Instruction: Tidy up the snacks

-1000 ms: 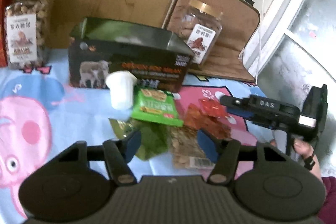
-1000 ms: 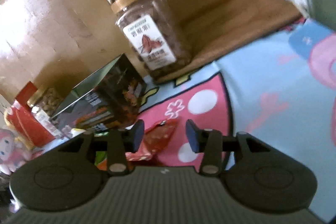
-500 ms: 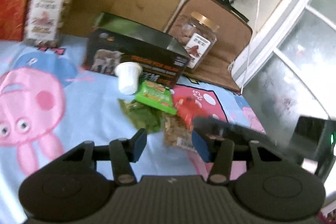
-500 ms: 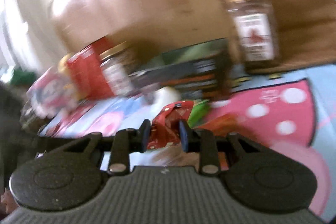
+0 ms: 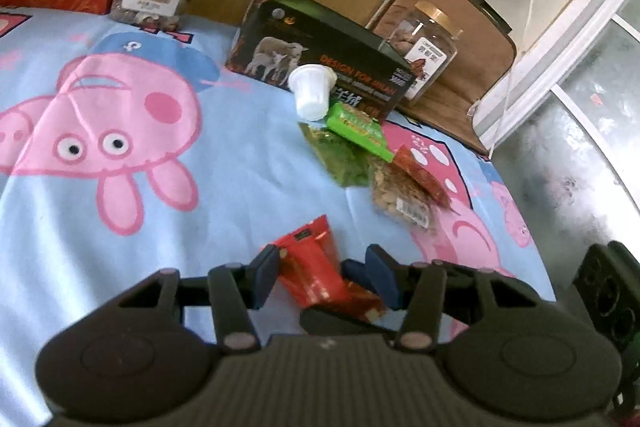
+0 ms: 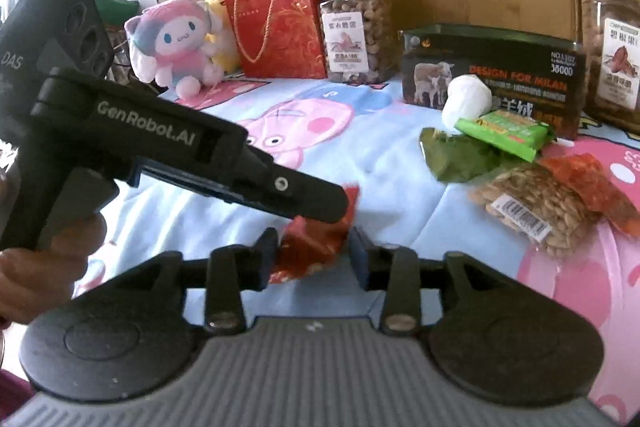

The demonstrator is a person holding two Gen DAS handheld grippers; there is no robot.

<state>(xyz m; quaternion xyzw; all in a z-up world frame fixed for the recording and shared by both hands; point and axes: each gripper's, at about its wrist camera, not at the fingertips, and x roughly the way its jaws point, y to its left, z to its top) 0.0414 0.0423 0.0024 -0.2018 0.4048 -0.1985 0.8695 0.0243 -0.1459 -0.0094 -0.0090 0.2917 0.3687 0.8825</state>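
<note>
Snacks centre on a red packet (image 5: 314, 267) between both grippers: the right gripper (image 6: 312, 255) has its jaws opening around it, while the left gripper (image 5: 322, 275) stands half open with the packet between its pads. Only the right view shows a plush toy (image 6: 176, 43). A cartoon-print cloth (image 5: 120, 147) covers the surface.
</note>
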